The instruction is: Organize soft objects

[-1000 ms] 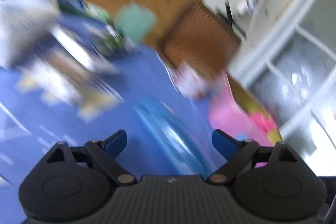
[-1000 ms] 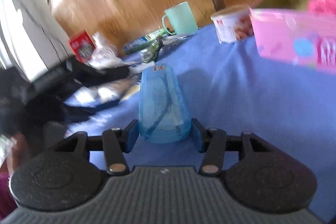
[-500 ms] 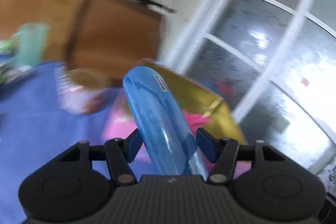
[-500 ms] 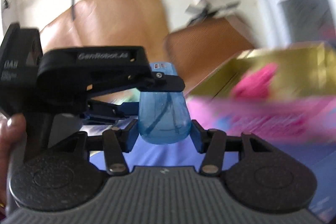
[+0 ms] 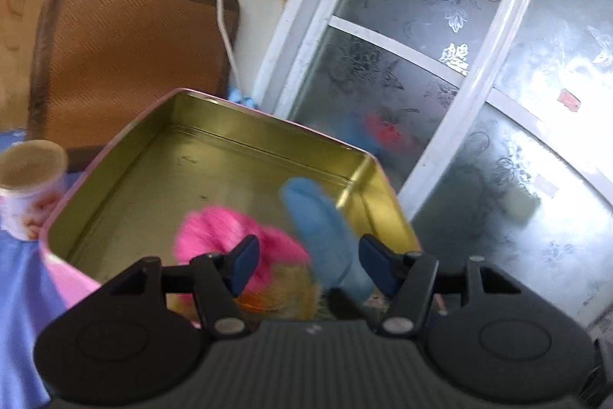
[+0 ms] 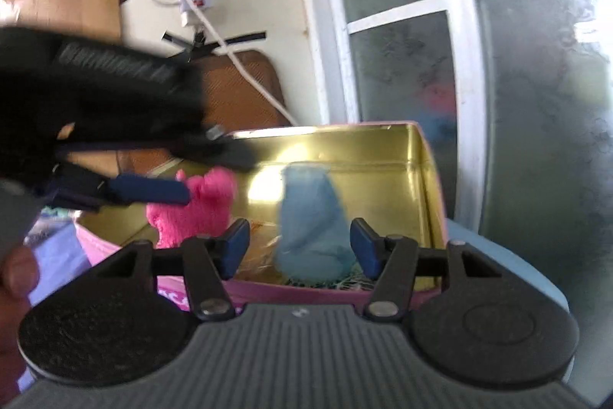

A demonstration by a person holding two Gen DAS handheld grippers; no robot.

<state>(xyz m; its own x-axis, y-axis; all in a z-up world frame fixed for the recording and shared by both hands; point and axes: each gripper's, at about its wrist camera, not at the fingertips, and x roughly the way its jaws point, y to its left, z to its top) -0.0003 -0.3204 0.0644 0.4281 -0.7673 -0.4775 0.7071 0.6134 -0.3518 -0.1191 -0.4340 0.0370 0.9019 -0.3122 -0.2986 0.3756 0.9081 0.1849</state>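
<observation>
A paper cup (image 5: 28, 183) stands on the blue tabletop (image 5: 19, 294) beside the pink tin (image 5: 214, 148). The tin is open on top, so soft things can go in. A pink fluffy toy (image 5: 214, 229) lies inside. Next to it is the blue soft thing (image 5: 318, 229), between both claws. The left claw (image 5: 308, 261) is spread wide, and so is the right claw (image 6: 299, 248); neither squeezes it. Only the right view shows the left claw from outside. Only the left view shows the cup.
</observation>
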